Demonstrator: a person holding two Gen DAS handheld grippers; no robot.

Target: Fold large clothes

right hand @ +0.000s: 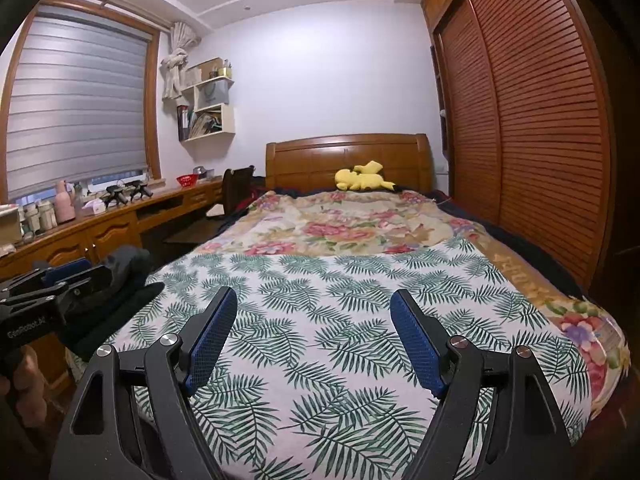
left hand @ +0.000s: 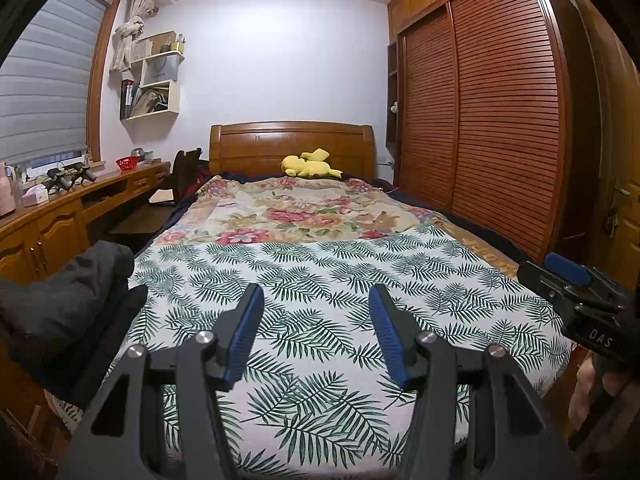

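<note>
In the left wrist view, the left gripper (left hand: 316, 292) is hovering above the foot of the bed with its blue-padded jaws standing apart and nothing lying between them. Under it, the white sheet printed with green fern leaves (left hand: 320, 280) is lying flat across the near half of the mattress. At nine o'clock from the gripper, a crumpled dark grey and black garment (left hand: 68, 300) is sitting heaped on the sheet's left edge, apart from both grippers. At three o'clock, the right gripper (left hand: 568, 276) is showing at the frame edge. Toward twelve o'clock, a floral quilt in pink and beige (left hand: 296, 212) is covering the far half of the bed, and a yellow plush toy (left hand: 308, 164) is lying against the brown wooden headboard (left hand: 256, 144).

In the right wrist view, the right gripper (right hand: 314, 298) is hanging over the same fern sheet (right hand: 340, 300), its jaws spread wide and gripping nothing. At nine o'clock, the left gripper (right hand: 68, 272) is sitting in front of the dark garment (right hand: 128, 264). At two o'clock, a red-brown slatted wardrobe door (right hand: 540, 120) is lining the wall.
</note>
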